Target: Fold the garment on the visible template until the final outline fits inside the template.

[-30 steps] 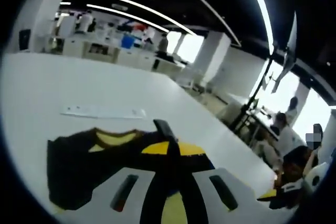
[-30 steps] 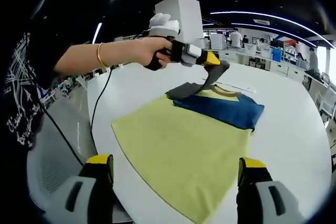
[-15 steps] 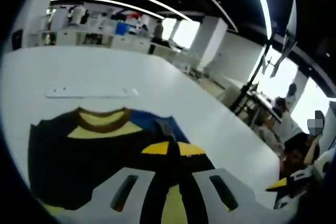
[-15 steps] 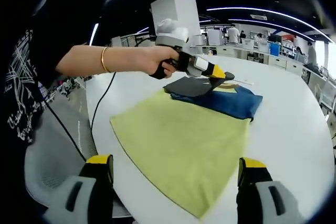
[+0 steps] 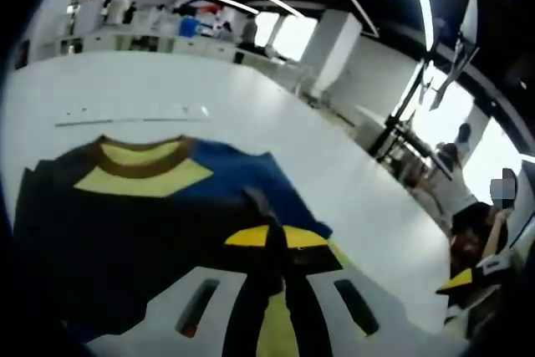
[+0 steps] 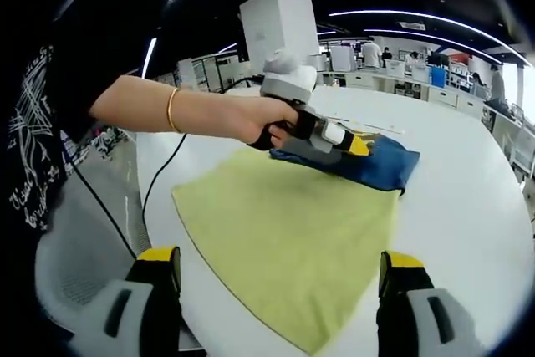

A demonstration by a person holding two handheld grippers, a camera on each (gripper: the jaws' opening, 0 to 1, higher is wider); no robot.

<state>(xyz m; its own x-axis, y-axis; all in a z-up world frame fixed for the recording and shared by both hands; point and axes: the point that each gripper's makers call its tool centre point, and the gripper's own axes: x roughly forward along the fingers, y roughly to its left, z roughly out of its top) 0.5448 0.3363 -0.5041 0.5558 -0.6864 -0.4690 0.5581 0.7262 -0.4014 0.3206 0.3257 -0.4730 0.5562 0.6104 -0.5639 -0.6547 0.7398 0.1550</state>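
We see a yellow and blue garment (image 6: 309,215) spread on a white table (image 6: 468,198). In the right gripper view, its yellow lower part lies flat and reaches toward us, while the upper part is folded over, showing blue fabric (image 6: 380,165) at the far end. The left gripper (image 6: 355,146), held in a person's hand (image 6: 267,123) with a gold bracelet (image 6: 171,110) on the wrist, is low over that folded blue part; we cannot tell whether it touches the cloth. In the left gripper view, its jaws appear clenched together, though we cannot tell whether cloth is pinched between them; beyond lie the brown-trimmed collar (image 5: 138,160) and a thin white strip (image 5: 134,114) on the table. The right gripper (image 6: 280,290) sits near the table edge, jaws spread wide apart, grasping nothing.
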